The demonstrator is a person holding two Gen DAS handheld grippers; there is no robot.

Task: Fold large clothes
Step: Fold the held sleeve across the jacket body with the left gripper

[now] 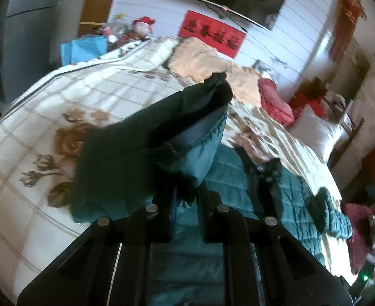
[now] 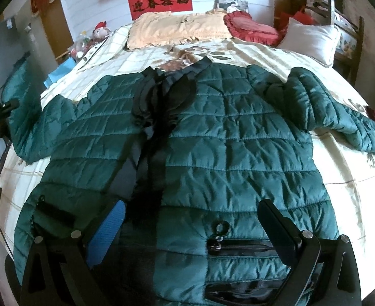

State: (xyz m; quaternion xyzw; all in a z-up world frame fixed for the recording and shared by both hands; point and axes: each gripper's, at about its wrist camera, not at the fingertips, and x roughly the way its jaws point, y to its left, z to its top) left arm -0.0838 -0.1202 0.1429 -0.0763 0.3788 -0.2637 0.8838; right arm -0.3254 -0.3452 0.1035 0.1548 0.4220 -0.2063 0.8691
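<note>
A dark green quilted jacket [image 2: 233,137] lies front up on the bed, collar toward the pillows, black zip down the middle. Its right sleeve [image 2: 340,112] is spread out to the right. My left gripper [image 1: 185,193] is shut on the left sleeve [image 1: 146,153] and holds it lifted off the bed; the black cuff [image 1: 219,89] hangs up ahead of the fingers. The lifted sleeve also shows at the left edge of the right wrist view [image 2: 22,97]. My right gripper [image 2: 190,219] is open and empty just above the jacket's hem, near a zipped pocket [image 2: 241,247].
The bed [image 1: 60,107] has a cream checked quilt with brown flowers. A peach pillow [image 2: 177,29], a red cushion [image 2: 248,29] and a white pillow [image 2: 312,38] lie at the head. A doll [image 2: 101,30] and blue bag [image 1: 83,48] stand left of the bed.
</note>
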